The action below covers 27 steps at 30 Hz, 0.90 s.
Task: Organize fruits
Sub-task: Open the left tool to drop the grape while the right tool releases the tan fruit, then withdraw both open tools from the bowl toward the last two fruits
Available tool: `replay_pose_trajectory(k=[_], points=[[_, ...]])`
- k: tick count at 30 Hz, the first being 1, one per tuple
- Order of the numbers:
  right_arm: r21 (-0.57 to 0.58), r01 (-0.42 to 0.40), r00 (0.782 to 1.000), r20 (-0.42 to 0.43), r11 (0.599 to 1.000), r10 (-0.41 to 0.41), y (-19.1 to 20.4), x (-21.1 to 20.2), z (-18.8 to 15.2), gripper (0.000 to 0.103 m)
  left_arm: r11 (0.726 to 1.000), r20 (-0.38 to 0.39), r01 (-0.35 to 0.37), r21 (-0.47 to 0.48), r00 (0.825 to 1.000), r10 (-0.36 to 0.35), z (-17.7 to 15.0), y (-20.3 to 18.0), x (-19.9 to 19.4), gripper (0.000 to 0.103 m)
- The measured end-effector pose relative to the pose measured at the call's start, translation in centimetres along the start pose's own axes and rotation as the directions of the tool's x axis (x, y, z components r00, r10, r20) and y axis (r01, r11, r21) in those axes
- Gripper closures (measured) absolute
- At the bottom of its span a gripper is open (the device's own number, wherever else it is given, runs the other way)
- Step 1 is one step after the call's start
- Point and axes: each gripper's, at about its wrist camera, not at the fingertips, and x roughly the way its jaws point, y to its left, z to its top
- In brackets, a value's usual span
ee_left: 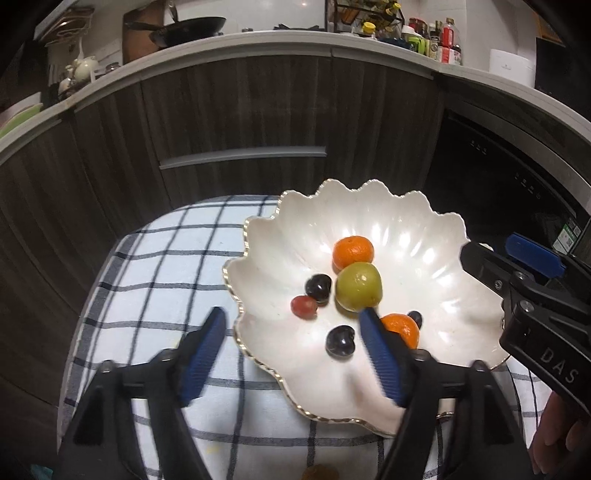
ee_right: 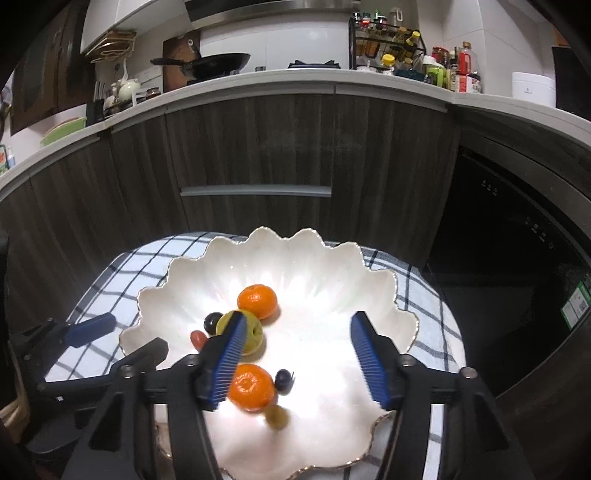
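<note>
**Loose fruit in a shallow dish, both jaws apart**

The left hand-held gripper [ee_left: 291, 343] hung released over the near-left rim of the scalloped white dish [ee_left: 399, 206], nothing between its blue pads. The right hand-held gripper [ee_right: 299, 354] also stood parted and empty above the dish's middle.

All the fruit lay inside the dish: one mandarin [ee_left: 353, 252] toward its far side, a green fruit [ee_left: 358, 286] touching it on the near side, a second mandarin [ee_left: 400, 328] nearer the front, two dark cherries [ee_left: 317, 288] left of the green fruit and toward the near rim, a reddish grape [ee_left: 304, 306] beside the first cherry, and a small dark berry [ee_left: 415, 318] against the second mandarin. A small olive-coloured fruit [ee_right: 277, 415] showed blurred near the dish's front; it may have been rolling, though the view was too smeared to say.

The likely trouble was that the fruit was round and the glazed dish smooth. A pad nudging the cluster could have sent pieces skating toward the low rim and off. The left gripper's inner finger sat close beside the second mandarin and could have knocked it. Soft cherries and the grape might have bruised under ridged pads. With both grippers crowding the dish, they could have collided.

The dish rested on a small table under a blue-checked white cloth [ee_left: 166, 266], which could have slipped if dragged. Behind the dish stood dark wood cabinets [ee_left: 240, 110]; above them a counter held a wok [ee_left: 192, 27] and bottles.
</note>
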Motion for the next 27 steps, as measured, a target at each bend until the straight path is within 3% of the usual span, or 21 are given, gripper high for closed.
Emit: replay_pose_trajectory(k=[27], points=[[0.064,0.035,0.998,0.047,0.997,-0.038,-0.5,-7.7,-1.7,0.039,0.999,0.093,-0.012,0.031,0.996,0.010,-1.6,-0.5,-8.3,0.017]])
